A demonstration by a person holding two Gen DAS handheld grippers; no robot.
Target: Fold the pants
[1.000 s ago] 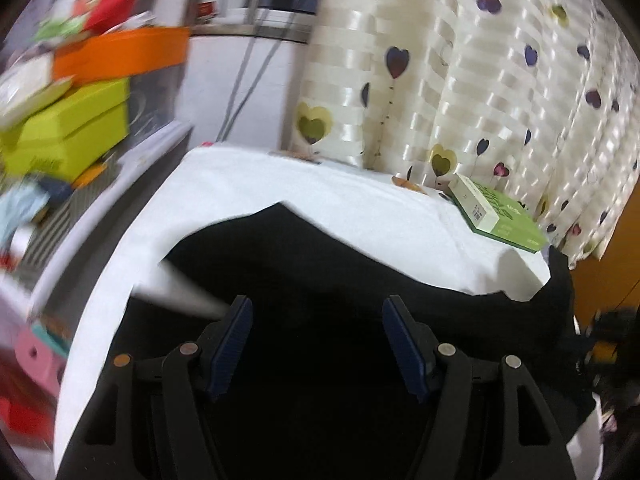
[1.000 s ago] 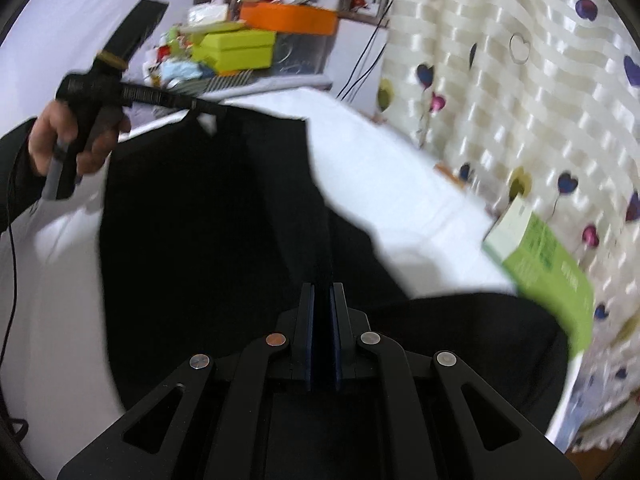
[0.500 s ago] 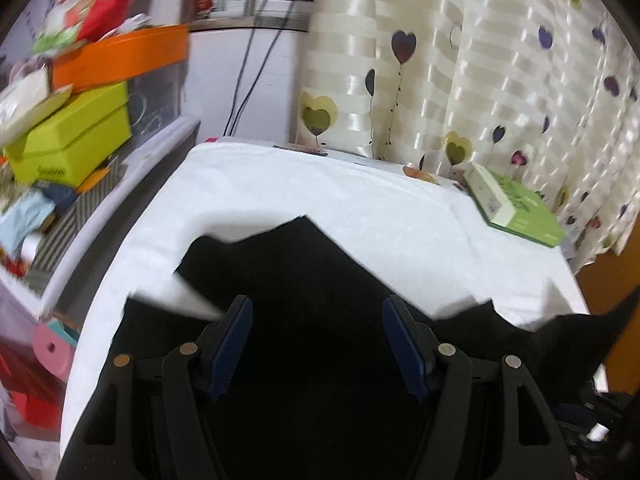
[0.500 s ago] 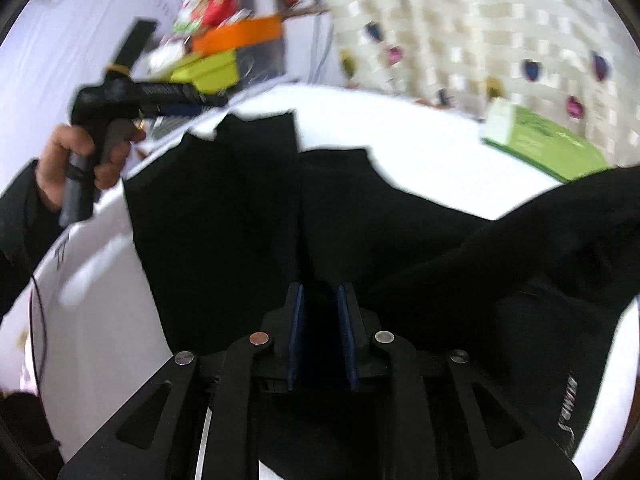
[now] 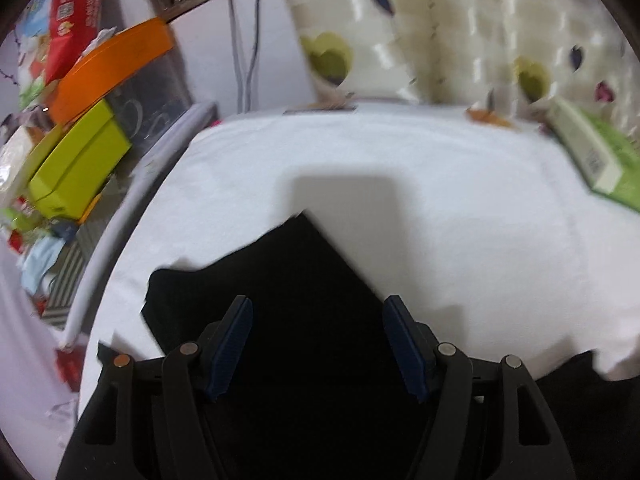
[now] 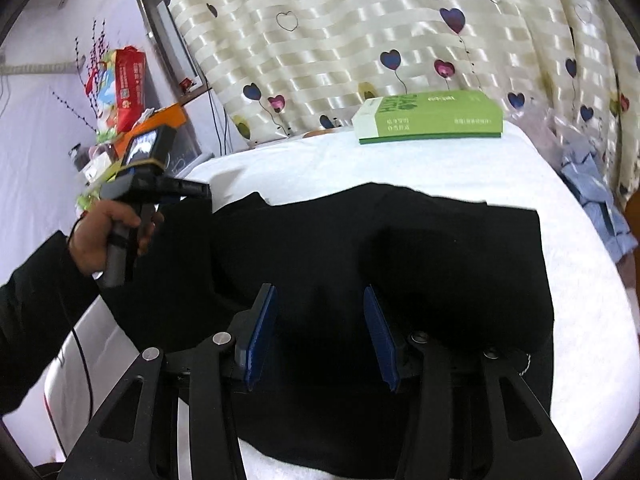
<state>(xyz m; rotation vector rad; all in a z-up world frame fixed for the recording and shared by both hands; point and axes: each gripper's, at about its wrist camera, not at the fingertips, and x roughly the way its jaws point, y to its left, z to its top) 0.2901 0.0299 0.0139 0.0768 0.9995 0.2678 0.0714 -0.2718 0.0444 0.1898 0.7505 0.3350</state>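
A cream striped curtain (image 6: pixel 360 40) printed with hearts hangs behind a table covered in a white cloth (image 6: pixel 460 164). At the far left, a cluttered shelf holds a yellow-green box (image 5: pixel 76 172) under an orange lid (image 5: pixel 112 68). Next, a hand (image 6: pixel 108 236) in a dark sleeve grips the left gripper (image 5: pixel 318 344), whose blue-padded jaws stand spread apart with nothing between them, poised over the left end of the black pants (image 6: pixel 400 248). The pants lie across the middle of the cloth. The right gripper (image 6: pixel 322 334) is likewise parted and empty above the fabric. Behind the pants, toward the right, a green box (image 6: pixel 432 118) rests by the curtain, and light blue fabric (image 6: pixel 596 196) lies beyond the table's right edge.
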